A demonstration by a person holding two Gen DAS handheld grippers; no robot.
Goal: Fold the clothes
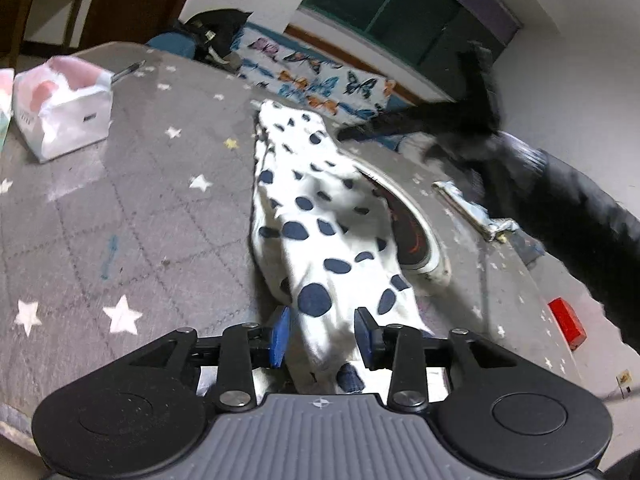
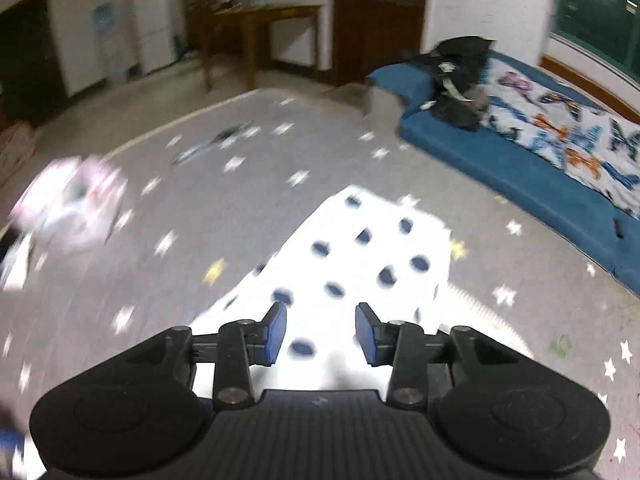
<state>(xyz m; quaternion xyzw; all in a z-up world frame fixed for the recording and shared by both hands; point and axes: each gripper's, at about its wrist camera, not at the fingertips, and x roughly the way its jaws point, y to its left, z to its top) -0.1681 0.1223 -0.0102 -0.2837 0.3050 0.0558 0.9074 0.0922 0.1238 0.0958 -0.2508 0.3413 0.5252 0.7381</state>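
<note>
Here: polka-dot garment (image 1: 316, 216) on star-print mat (image 1: 120, 200), long axis running from left hand-held gripper (image 1: 322, 338) toward upper centre. Both pairs of fingers parted, gripping nothing; right hand-held gripper (image 2: 321, 334) over its near end.

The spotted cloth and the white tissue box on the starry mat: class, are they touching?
Apart. In the left wrist view, bare grey mat lies between the tissue box and the spotted cloth.

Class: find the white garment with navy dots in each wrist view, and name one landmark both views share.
Left wrist: the dotted garment runs up the centre from between the left gripper fingers.
Right wrist: it lies centre, beyond the right gripper.
Shared landmark: butterfly-print blanket.
</note>
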